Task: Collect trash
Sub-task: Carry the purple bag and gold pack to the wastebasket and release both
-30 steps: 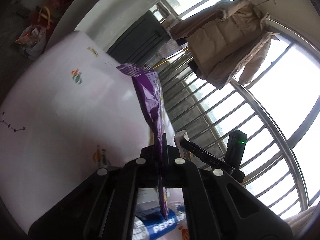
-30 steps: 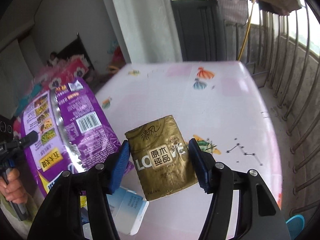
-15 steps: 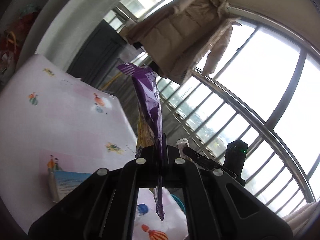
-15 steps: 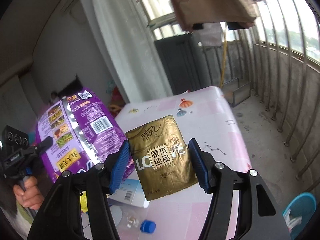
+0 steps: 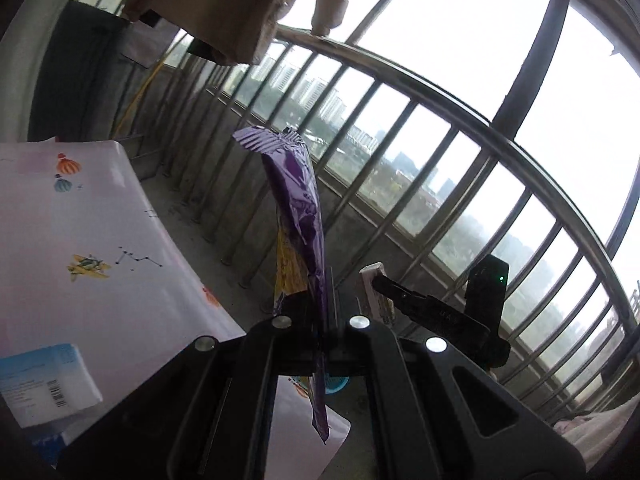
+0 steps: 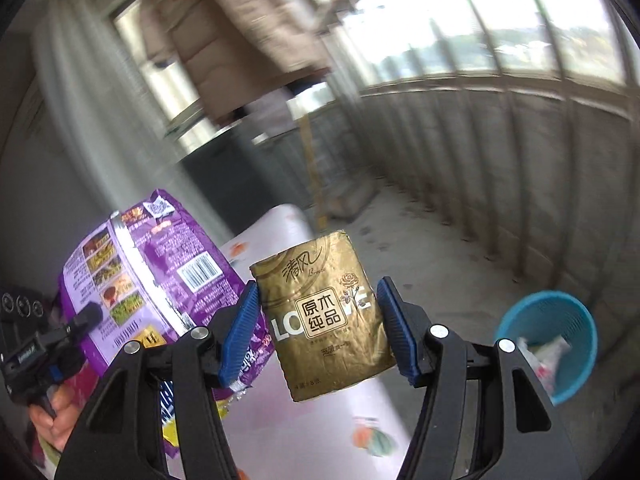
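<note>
My left gripper (image 5: 320,308) is shut on a purple snack bag (image 5: 298,200), which I see edge-on standing up between the jaws. In the right wrist view the same purple bag (image 6: 152,276) shows its printed back at the left, above a hand. My right gripper (image 6: 318,292) is shut on a gold tissue pack (image 6: 324,320), with a blue pad pressing each side. A blue waste basket (image 6: 548,336) with some trash inside stands on the balcony floor, to the right of the gold pack and lower. Both held items hang beyond the table's right edge.
A white table (image 5: 100,216) with cartoon prints lies to the left, with a blue-and-white tissue pack (image 5: 44,380) on its near part. Balcony railing bars (image 5: 400,152) run across ahead. A beige coat (image 6: 224,32) hangs overhead. Bare concrete floor (image 6: 440,240) surrounds the basket.
Both views have swung right, off the table and toward the balcony railing. The blue basket has come into the right wrist view. Both grips are unchanged.
</note>
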Action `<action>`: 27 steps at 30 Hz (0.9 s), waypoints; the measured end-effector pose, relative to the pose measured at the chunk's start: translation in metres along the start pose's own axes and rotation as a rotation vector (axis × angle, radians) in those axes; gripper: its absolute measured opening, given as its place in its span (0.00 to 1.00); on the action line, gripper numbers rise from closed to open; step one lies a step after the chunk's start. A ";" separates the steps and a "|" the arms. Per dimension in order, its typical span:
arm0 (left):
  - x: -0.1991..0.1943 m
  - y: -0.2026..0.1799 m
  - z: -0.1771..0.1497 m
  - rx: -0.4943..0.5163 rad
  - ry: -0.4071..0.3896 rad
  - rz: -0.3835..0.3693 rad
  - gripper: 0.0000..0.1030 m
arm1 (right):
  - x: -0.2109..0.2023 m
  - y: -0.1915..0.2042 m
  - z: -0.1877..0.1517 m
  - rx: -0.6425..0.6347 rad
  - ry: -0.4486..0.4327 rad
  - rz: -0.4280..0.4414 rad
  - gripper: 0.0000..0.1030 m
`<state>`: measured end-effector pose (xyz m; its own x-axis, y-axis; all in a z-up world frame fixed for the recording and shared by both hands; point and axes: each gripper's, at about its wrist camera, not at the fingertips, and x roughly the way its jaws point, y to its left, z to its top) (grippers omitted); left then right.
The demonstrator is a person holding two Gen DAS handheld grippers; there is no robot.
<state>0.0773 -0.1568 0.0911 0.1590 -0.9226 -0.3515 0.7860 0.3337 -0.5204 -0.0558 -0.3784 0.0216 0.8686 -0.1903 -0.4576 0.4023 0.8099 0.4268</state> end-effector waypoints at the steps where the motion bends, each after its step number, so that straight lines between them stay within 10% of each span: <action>1: 0.014 -0.006 0.001 0.021 0.023 0.000 0.00 | -0.005 -0.017 0.000 0.041 -0.014 -0.026 0.57; 13: 0.230 -0.069 -0.024 0.256 0.399 -0.008 0.00 | -0.002 -0.186 -0.036 0.467 -0.021 -0.231 0.57; 24: 0.417 -0.076 -0.083 0.348 0.670 0.061 0.00 | 0.039 -0.307 -0.074 0.793 -0.005 -0.244 0.57; 25: 0.428 -0.079 -0.089 0.351 0.678 0.057 0.04 | 0.046 -0.319 -0.079 0.821 -0.002 -0.238 0.58; 27: 0.450 -0.075 -0.103 0.328 0.707 0.060 0.43 | 0.063 -0.341 -0.090 0.878 0.036 -0.259 0.61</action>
<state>0.0283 -0.5774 -0.1087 -0.1249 -0.5255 -0.8416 0.9421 0.2033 -0.2667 -0.1642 -0.6165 -0.2225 0.7169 -0.2780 -0.6394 0.6714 0.0285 0.7405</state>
